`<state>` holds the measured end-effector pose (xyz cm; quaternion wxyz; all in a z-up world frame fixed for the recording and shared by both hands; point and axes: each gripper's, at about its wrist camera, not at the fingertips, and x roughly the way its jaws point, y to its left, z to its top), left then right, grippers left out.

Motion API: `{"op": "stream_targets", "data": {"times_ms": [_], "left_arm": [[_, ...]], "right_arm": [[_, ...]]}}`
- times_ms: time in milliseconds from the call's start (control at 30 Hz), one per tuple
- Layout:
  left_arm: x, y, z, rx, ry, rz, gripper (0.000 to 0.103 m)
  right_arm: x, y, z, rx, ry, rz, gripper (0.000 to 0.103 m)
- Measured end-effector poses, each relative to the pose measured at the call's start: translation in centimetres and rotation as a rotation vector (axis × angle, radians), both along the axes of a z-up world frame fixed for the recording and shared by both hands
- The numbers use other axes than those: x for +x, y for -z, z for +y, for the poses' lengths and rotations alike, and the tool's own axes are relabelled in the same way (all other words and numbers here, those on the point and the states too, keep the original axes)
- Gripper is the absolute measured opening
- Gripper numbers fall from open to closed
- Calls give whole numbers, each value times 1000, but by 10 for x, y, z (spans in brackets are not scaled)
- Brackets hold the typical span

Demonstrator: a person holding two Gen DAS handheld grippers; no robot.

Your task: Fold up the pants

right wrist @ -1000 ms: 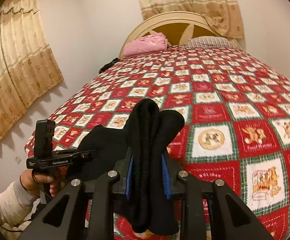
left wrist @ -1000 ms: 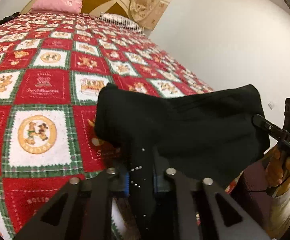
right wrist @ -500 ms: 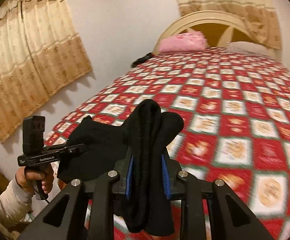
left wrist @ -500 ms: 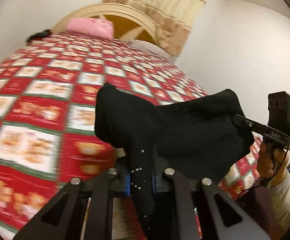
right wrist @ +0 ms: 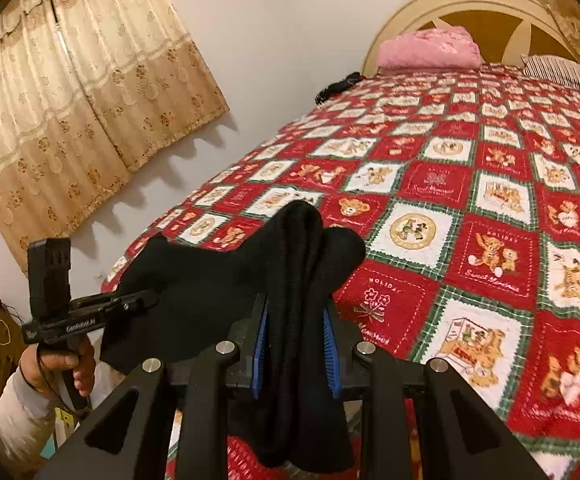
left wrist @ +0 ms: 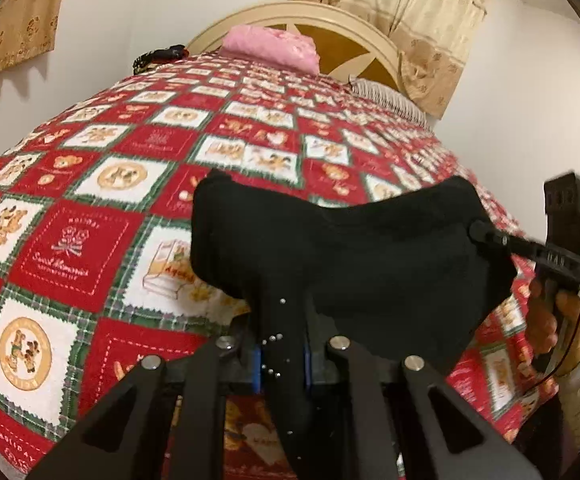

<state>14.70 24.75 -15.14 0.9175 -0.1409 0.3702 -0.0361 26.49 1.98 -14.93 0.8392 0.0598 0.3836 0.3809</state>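
The black pants (left wrist: pixel 349 256) hang in the air between my two grippers, above the near end of the bed. My left gripper (left wrist: pixel 284 354) is shut on one bunched end of the pants. My right gripper (right wrist: pixel 295 340) is shut on the other bunched end (right wrist: pixel 305 264). In the left wrist view the right gripper (left wrist: pixel 477 234) shows at the right, its tip against the cloth. In the right wrist view the left gripper (right wrist: pixel 148 300) shows at the left, its tip against the cloth. The cloth sags in a fold between them.
The bed has a red, white and green patchwork quilt (left wrist: pixel 122 208) with bear pictures. A pink folded blanket (left wrist: pixel 274 46) and a striped pillow (left wrist: pixel 385 98) lie by the cream headboard (left wrist: pixel 329 20). Curtains (right wrist: pixel 82 104) hang on the left wall. A small dark object (right wrist: pixel 337 86) lies at the bed's far left edge.
Both grippers have lifted and tilted up with the pants still held; more of the walls and curtains shows now. The grip on the cloth has not changed.
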Motion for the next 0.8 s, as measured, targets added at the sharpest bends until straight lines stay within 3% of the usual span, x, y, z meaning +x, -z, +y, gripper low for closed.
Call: {"op": "stream_targets", "data": {"times_ms": [133,267,333,467,567,800], "left_arm": [[-5,8,-7,69,-24,5,44],[-8,12,-10,123,-47,2,56],[-10,12,-10,158,-78,2,70],[-18,16,-4,159,-116,3,77],[-22,18,-1,168,-143,5,88],[-32,17,3,173,-150,15,90]], "right_arm": [[15,15,-2,-22,20,41,25],[25,30,-10,-42,40,89,26],[28,36,-12,-48,47,105,27],[28,43,-13,-65,62,106,30],[27,46,-13,-87,71,95,34],[31,50,-18,-101,96,115,48]]}}
